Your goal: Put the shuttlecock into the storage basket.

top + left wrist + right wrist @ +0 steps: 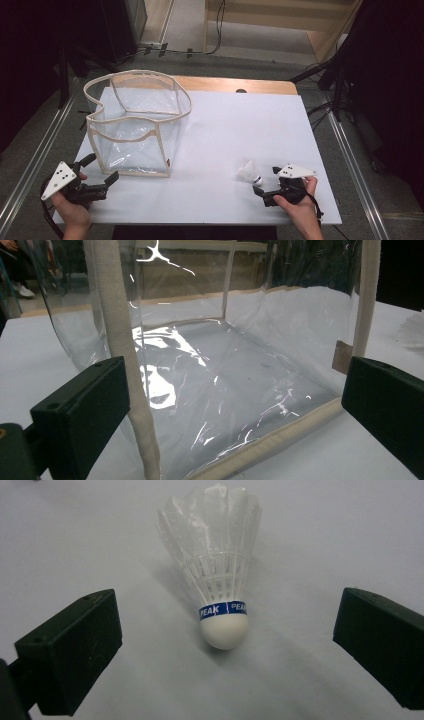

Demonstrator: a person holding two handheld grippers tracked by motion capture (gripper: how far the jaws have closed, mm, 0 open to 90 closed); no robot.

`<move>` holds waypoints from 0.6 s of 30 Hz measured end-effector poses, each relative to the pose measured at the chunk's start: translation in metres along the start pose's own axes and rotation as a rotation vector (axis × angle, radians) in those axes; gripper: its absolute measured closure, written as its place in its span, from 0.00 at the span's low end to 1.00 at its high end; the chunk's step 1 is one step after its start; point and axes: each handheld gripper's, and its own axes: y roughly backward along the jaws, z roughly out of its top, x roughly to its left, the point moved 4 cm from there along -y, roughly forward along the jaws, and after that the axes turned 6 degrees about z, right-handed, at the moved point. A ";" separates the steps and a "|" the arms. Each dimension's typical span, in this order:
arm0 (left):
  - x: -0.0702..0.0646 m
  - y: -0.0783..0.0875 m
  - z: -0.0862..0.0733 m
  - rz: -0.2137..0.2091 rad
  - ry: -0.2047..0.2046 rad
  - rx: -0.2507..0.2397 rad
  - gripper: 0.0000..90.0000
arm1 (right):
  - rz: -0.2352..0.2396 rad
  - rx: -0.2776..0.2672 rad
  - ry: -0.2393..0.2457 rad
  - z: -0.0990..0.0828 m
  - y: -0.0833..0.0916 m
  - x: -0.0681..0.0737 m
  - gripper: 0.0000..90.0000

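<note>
A white plastic shuttlecock (250,173) (220,580) with a blue band lies on its side on the white tabletop (240,125), cork end toward my right gripper (266,181) (227,615). That gripper is open, its jaws standing wide on either side of the cork without touching it. A clear plastic bag (135,125) (260,375) with beige fabric trim stands upright and open-topped at the table's left. My left gripper (104,168) (230,385) is open just in front of the bag's near lower corner, with nothing between its jaws.
The table's wooden back edge (235,85) runs behind the white top. Black stands and cables (325,75) are on the floor around the table. Metal rails (355,165) run along both sides.
</note>
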 end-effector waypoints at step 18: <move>0.000 0.000 0.000 -0.001 -0.001 0.000 0.00 | -0.027 0.089 0.086 -0.009 -0.014 0.003 0.50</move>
